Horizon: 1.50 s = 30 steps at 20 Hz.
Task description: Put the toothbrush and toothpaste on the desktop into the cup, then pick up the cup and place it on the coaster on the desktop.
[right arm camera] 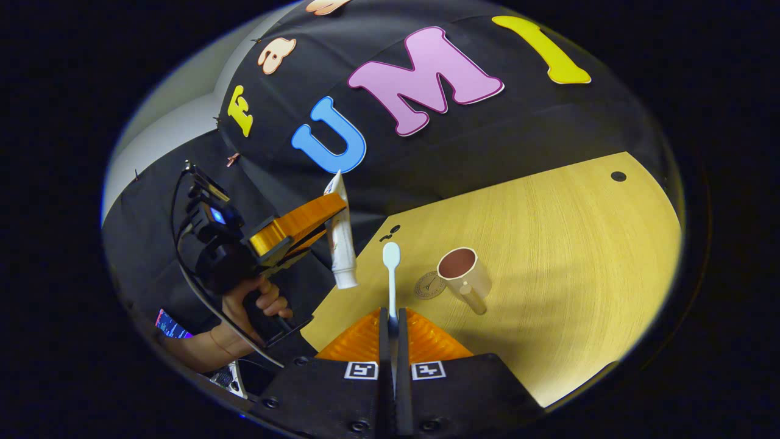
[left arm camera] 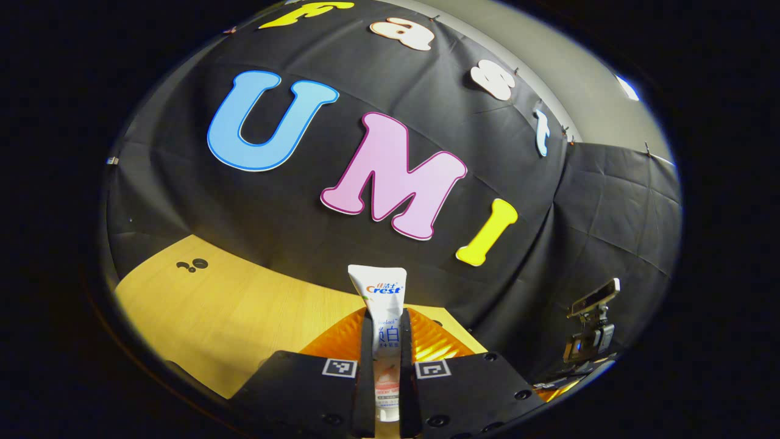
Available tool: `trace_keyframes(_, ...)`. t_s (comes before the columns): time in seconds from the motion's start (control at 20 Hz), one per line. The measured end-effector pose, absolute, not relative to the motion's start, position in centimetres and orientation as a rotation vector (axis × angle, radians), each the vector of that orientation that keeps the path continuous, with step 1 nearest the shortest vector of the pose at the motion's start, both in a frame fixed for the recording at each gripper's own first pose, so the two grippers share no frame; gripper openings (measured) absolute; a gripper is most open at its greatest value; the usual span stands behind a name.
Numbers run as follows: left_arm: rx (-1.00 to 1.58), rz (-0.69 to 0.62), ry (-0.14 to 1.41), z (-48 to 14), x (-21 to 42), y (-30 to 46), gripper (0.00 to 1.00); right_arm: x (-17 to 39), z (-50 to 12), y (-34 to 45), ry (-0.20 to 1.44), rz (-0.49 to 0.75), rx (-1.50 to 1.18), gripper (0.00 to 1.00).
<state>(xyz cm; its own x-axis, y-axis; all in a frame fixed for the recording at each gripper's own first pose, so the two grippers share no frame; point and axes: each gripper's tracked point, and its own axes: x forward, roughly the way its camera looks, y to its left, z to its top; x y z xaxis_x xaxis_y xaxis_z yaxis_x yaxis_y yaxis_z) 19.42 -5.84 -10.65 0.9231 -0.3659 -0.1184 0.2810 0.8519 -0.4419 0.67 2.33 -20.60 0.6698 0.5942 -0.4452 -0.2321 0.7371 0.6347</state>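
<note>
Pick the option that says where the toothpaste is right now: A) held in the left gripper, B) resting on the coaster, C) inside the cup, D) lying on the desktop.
A: in the left gripper view the left gripper is shut on the toothpaste, lifted off the desktop.

A pale wood counter [right arm camera: 548,256] carries a pink cup [right arm camera: 464,272], upright with its handle toward the camera, and a round coaster [right arm camera: 428,286] touching the cup's left side; a dark hole [right arm camera: 618,176] sits well beyond the cup
</note>
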Motion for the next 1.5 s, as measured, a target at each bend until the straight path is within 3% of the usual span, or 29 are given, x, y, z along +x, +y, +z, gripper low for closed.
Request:
trace_keyframes(0.4,-0.443,-0.287,0.111,-13.9,26.1,-7.5,0.20,1.6,-22.9,-0.7,0.712,0.530,0.595,0.05)
trace_keyframes(0.75,-0.387,-0.225,0.125,-21.2,29.6,-9.1,0.20,2.7,-25.9,-2.4,0.720,0.518,0.598,0.05)
trace_keyframes(1.05,-0.358,-0.178,0.191,-26.2,29.5,-9.2,0.20,2.4,-28.1,-3.7,0.755,0.487,0.551,0.05)
trace_keyframes(1.5,-0.369,-0.197,0.258,-28.7,27.6,-9.8,0.25,3.4,-26.7,-3.9,0.714,0.465,0.630,0.05)
